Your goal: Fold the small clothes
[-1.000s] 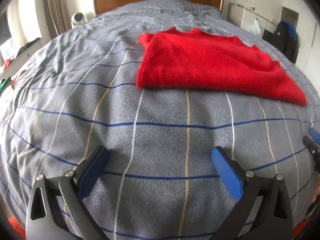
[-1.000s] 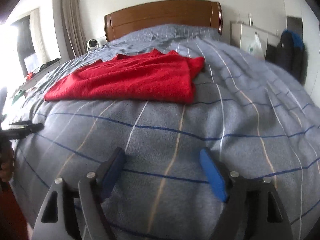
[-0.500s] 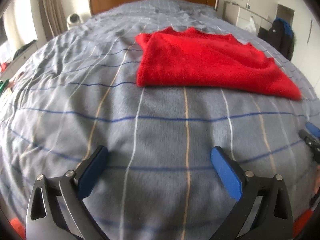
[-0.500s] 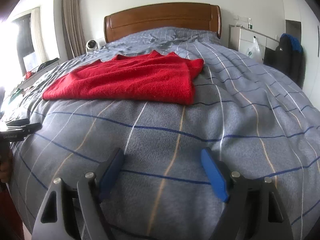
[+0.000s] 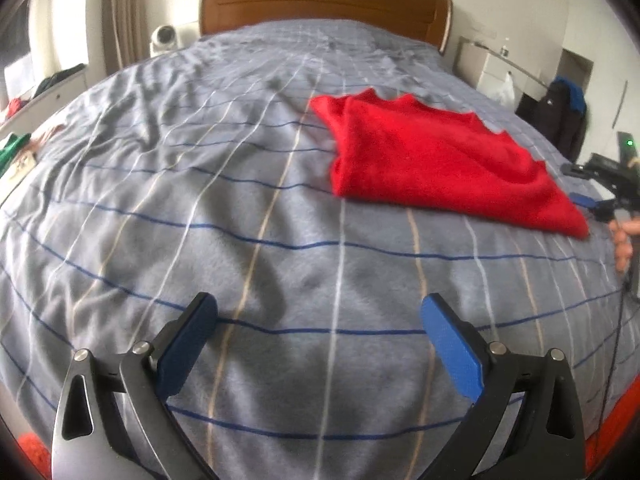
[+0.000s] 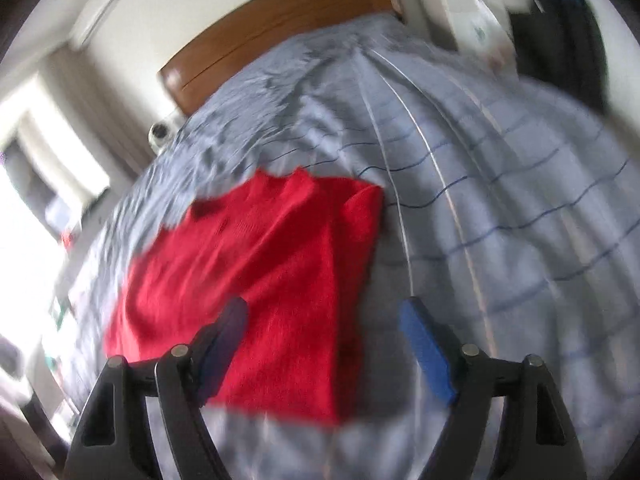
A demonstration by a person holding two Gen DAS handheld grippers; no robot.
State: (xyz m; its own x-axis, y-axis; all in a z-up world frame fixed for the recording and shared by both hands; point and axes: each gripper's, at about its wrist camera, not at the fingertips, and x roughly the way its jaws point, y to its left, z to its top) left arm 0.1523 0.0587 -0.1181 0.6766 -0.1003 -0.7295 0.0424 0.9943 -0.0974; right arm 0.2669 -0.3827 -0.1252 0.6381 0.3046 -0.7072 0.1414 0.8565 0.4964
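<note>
With my right gripper (image 6: 324, 320) narrowing but empty over the red garment (image 6: 256, 280) at lower centre, left gripper (image 5: 320, 320) wide apart, I'd pinch one edge cleanly.

bed (image 5: 248, 264) wearing a grey checked cover, wooden headboard (image 5: 320, 0) standing behind | folded red garment (image 5: 432, 164) lying flat on the cover
</note>
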